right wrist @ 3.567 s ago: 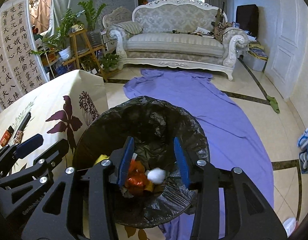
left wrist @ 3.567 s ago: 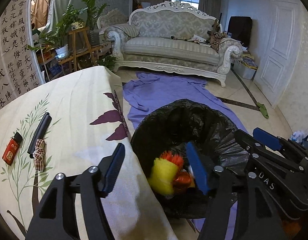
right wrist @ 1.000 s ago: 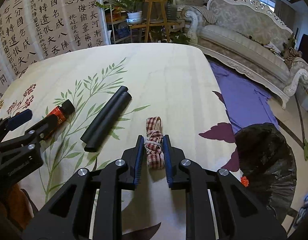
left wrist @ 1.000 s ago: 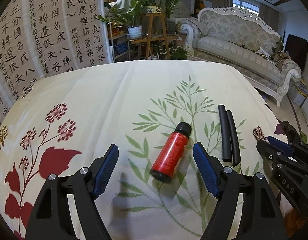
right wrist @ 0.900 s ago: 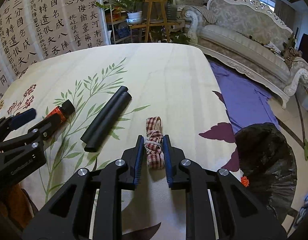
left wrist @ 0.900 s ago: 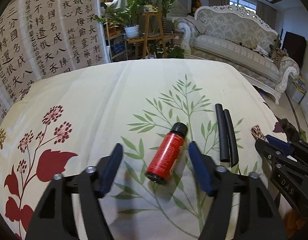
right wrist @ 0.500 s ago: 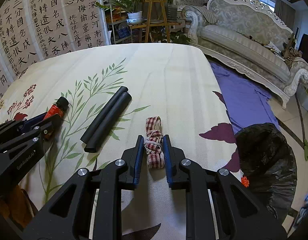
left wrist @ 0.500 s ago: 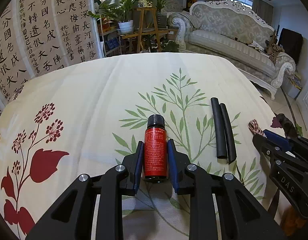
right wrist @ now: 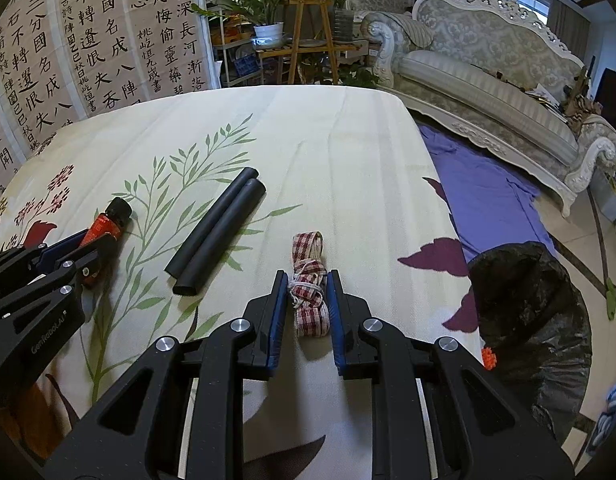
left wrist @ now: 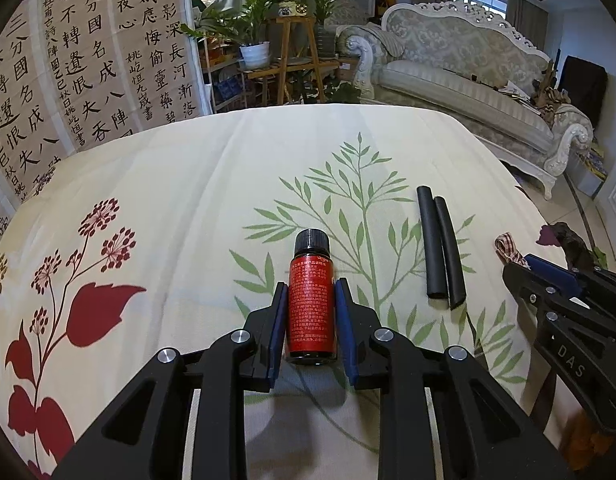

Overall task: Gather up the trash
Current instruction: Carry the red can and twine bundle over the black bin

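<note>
Vs a sec ago, the left gripper (left wrist: 311,312) is no longer standing wide w/ the red bottle (left wrist: 311,308) slanted loose between its pads; its jaws are now pinching that bottle nearly closed at centre frame, black cap at 12 o'clock, still lying on the floral tablecloth (left wrist: 211,184), while the right gripper (right wrist: 307,308) is staying as it was, nearly shut, pads squeezing the checked ribbon bundle (right wrist: 309,294) on the cloth. The two black tubes (right wrist: 217,232) are lying untouched at 10 o'clock of the ribbon. In the left view the ribbon is mostly hidden behind the right gripper at 3 o'clock; the black-lined trash bin (right wrist: 536,316) is sitting at 4 o'clock off the table edge, its inside hard to make out apart from an orange scrap, and the bottle's label print is too small to read.
</note>
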Demonstrator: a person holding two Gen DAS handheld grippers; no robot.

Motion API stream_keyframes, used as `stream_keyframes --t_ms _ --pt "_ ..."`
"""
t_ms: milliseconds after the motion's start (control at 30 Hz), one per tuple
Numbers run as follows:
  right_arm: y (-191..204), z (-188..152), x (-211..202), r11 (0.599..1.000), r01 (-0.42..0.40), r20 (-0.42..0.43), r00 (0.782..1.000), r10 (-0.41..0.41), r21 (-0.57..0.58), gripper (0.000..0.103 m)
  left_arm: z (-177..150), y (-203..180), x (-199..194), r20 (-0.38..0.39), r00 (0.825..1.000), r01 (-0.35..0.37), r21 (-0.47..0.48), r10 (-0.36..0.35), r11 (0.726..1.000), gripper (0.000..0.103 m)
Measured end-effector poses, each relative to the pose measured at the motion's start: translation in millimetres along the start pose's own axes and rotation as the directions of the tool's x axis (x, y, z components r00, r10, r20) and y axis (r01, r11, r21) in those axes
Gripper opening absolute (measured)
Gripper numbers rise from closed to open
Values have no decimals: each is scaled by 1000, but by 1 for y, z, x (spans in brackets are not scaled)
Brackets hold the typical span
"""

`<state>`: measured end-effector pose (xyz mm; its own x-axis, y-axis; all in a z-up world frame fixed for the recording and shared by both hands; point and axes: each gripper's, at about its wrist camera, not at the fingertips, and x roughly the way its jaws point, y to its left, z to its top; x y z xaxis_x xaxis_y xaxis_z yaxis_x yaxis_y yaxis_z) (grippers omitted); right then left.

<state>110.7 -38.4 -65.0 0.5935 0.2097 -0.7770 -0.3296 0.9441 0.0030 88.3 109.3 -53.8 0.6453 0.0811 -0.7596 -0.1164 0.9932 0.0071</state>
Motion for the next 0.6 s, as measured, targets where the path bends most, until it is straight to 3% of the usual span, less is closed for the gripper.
stream_keyframes --t_ms 300,600 --pt "0 -4 -4 1000 -5 3 1000 5 -1 19 -15 -3 -14 5 1000 16 -4 -16 1000 25" --pt "1 -29 -21 1000 -2 19 1000 2 10 19 -29 -15 -32 14 999 40 5 -40 999 25"
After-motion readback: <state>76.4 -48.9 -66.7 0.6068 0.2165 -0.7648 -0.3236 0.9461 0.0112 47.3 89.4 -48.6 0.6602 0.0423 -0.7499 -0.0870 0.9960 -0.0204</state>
